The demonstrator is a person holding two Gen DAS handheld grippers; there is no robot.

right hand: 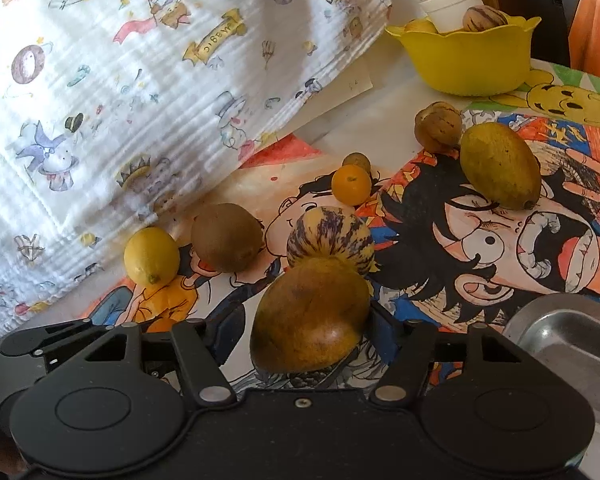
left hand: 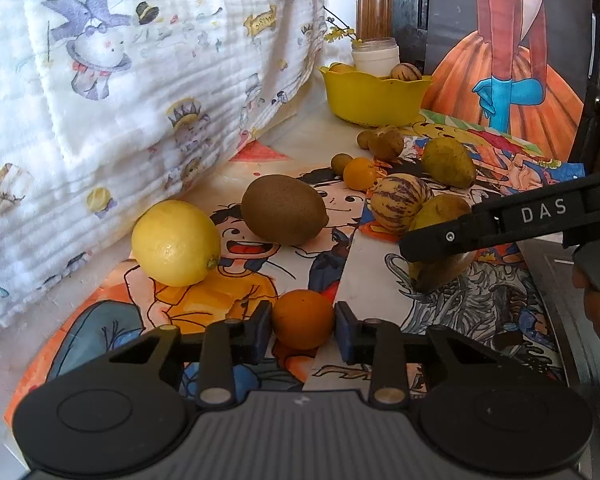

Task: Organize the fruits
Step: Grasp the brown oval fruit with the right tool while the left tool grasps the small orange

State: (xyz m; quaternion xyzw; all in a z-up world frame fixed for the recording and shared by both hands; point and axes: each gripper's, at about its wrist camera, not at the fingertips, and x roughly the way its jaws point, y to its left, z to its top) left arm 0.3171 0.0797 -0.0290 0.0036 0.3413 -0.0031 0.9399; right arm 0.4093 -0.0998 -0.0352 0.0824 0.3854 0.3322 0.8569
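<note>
As fruit lies scattered, your left gripper (left hand: 302,330) pinches a small orange (left hand: 302,319) squarely between its fingers.
Your right gripper (right hand: 312,334) reaches low, its fingers closed on a yellow-brown mango (right hand: 310,318); ahead of both, the yellow bowl (left hand: 374,98) likely awaits them.

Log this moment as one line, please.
left gripper: shut on orange | right gripper: shut on mango | bowl: two fruits in | others loose on table
</note>
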